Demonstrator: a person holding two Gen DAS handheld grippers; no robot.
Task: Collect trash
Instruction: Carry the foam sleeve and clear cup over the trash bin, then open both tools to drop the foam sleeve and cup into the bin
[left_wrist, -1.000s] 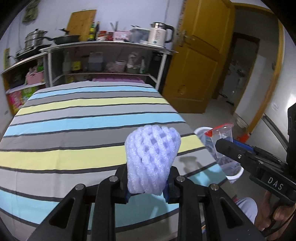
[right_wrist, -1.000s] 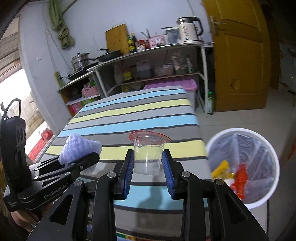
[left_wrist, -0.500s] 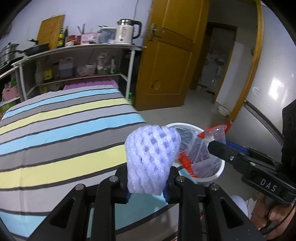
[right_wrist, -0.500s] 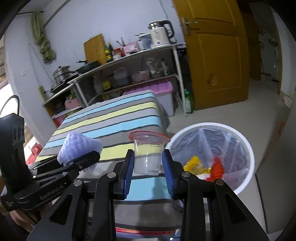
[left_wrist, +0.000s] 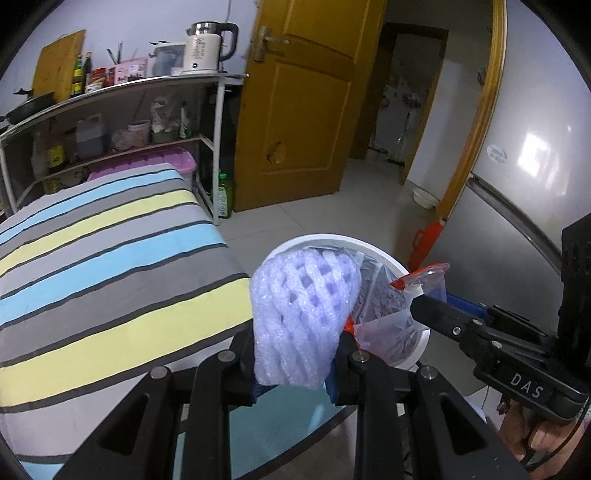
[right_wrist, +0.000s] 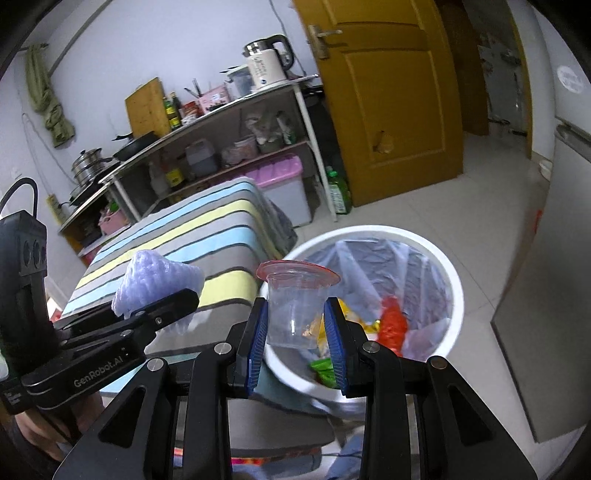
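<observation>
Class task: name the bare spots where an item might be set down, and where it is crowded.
Free: the striped tabletop; the floor tiles between door and bin. Crowded: the shelf rack, full of bottles and pots.

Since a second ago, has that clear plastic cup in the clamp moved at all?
Yes. The clear plastic cup in the right gripper was over the striped table; now it is beside it, at the white bin.
</observation>
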